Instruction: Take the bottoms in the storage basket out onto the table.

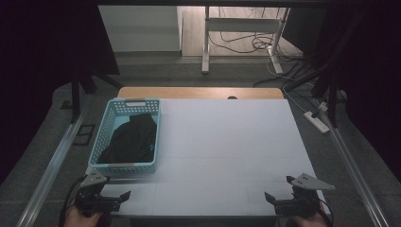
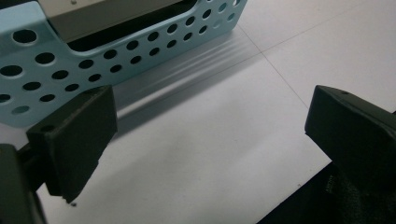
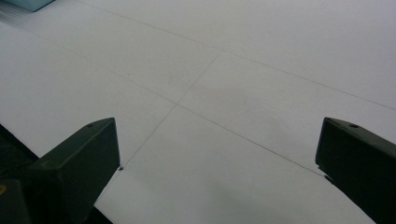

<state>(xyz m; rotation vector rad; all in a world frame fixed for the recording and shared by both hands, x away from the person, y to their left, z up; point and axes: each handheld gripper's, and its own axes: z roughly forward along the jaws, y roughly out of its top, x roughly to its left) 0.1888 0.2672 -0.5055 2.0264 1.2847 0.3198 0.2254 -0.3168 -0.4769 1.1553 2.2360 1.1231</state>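
A light blue perforated basket (image 1: 105, 130) stands on the left side of the white table (image 1: 227, 142), and a black garment (image 1: 131, 139) lies crumpled inside it. My left gripper (image 1: 113, 198) sits at the table's front left corner, just in front of the basket, open with nothing between its jaws. In the left gripper view the basket wall (image 2: 93, 56) is close ahead of the left gripper (image 2: 205, 135). At the front right corner my right gripper (image 1: 279, 196) is open over bare table. The right gripper (image 3: 217, 158) has wide jaws with nothing between them.
A wooden strip (image 1: 198, 92) runs along the table's far edge. Beyond it stand a white desk frame (image 1: 243, 28) with loose cables and a power strip (image 1: 318, 121) on the floor at right. Metal rails (image 1: 52, 165) flank both sides.
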